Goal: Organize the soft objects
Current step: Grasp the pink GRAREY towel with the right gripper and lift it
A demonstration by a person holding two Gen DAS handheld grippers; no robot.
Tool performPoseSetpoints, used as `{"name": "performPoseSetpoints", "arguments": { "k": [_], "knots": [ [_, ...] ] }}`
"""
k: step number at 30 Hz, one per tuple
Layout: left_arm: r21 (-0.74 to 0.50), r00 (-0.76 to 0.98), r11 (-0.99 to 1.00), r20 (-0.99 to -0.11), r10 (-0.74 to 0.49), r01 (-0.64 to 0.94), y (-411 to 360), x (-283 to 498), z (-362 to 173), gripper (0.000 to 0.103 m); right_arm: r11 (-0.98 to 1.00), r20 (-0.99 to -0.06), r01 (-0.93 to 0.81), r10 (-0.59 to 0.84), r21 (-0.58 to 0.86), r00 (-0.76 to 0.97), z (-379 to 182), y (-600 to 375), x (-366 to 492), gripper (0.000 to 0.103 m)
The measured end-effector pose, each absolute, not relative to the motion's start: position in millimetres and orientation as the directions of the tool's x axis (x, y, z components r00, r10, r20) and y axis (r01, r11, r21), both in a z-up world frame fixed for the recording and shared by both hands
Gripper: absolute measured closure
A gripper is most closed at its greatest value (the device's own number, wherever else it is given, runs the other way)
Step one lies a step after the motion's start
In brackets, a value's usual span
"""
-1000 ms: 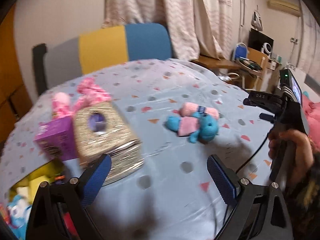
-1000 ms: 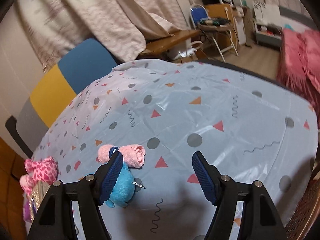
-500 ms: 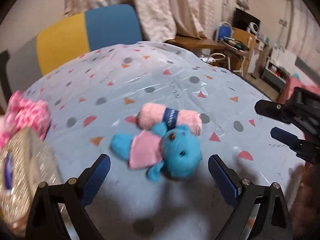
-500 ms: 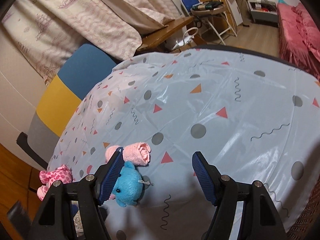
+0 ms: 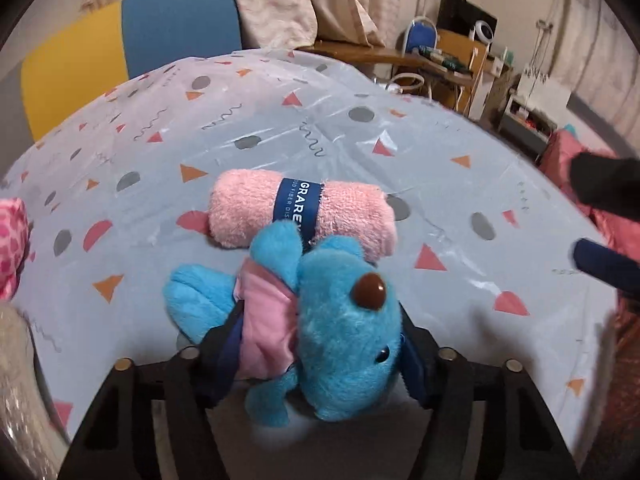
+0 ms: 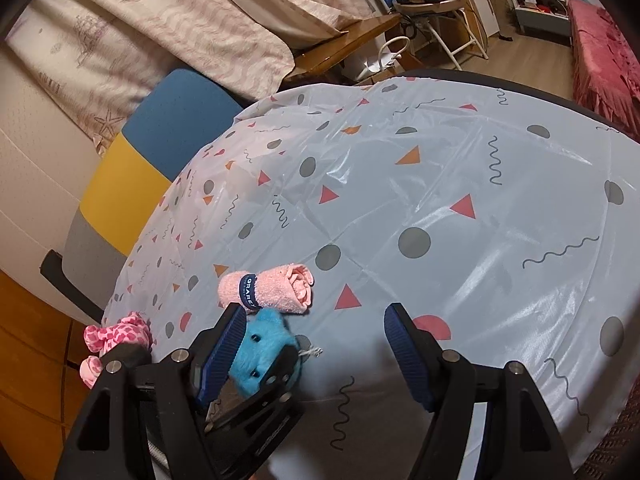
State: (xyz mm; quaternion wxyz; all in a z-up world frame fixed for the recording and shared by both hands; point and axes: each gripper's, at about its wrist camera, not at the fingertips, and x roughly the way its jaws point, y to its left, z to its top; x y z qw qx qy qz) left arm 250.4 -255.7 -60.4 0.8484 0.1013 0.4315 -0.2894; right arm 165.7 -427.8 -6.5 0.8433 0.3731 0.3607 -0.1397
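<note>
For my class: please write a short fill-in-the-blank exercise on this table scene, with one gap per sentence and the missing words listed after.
1. The left tool has the blue plush toy between its ____.
2. The rolled towel is ____ in colour.
3. Round the towel runs a dark ____ band.
4. The right tool holds ____.

Missing words: fingers; pink; blue; nothing

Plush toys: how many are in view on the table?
2. The blue plush toy lies between the left gripper fingers, against the rolled pink towel. A pink spotted plush sits at the table's left edge, partly hidden; others may be unseen.
</note>
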Motion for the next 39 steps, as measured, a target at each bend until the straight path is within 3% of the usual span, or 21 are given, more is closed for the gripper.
{"name": "performPoseSetpoints", "arguments": {
  "k": [8, 16, 22, 29, 36, 38, 39],
  "knots": [
    [-0.11, 0.491, 0.85, -0.775, -0.398, 0.516, -203, 169, -40, 0.034, 0.683, -0.722, 0.513, 0.03, 0.52, 0.692, -8, -428, 166, 0.03],
    [-0.01, 0.587, 0.898, -0.754, -0.296, 0.439, -153, 100, -62, 0.034, 0.783, -0.781, 0.43, 0.112, 0.45, 0.615, -17, -397, 188, 0.03],
    [-0.055, 0.577, 0.889, -0.743, -0.34, 0.454, -142, 102, -67, 0.034, 0.97, -0.827, 0.145, 0.082, 0.193, 0.556, -2, -342, 238, 0.03],
    [-0.084, 0.579, 0.886, -0.728, -0.367, 0.456, -136, 100, -68, 0.032, 0.989, -0.867, -0.103, -0.037, -0.102, 0.498, -25, -309, 306, 0.03],
    [-0.076, 0.593, 0.885, -0.715, -0.369, 0.46, -133, 92, -69, 0.03, 0.983, -0.909, -0.118, -0.079, -0.139, 0.41, -67, -311, 348, 0.03],
    [-0.076, 0.595, 0.884, -0.713, -0.371, 0.461, -131, 92, -70, 0.03, 0.976, -0.905, -0.114, -0.126, -0.187, 0.406, -76, -309, 350, 0.055],
    [-0.078, 0.595, 0.884, -0.712, -0.373, 0.461, -131, 91, -70, 0.03, 0.972, -0.898, -0.113, -0.142, -0.206, 0.417, -77, -307, 348, 0.058]
  ]
}}
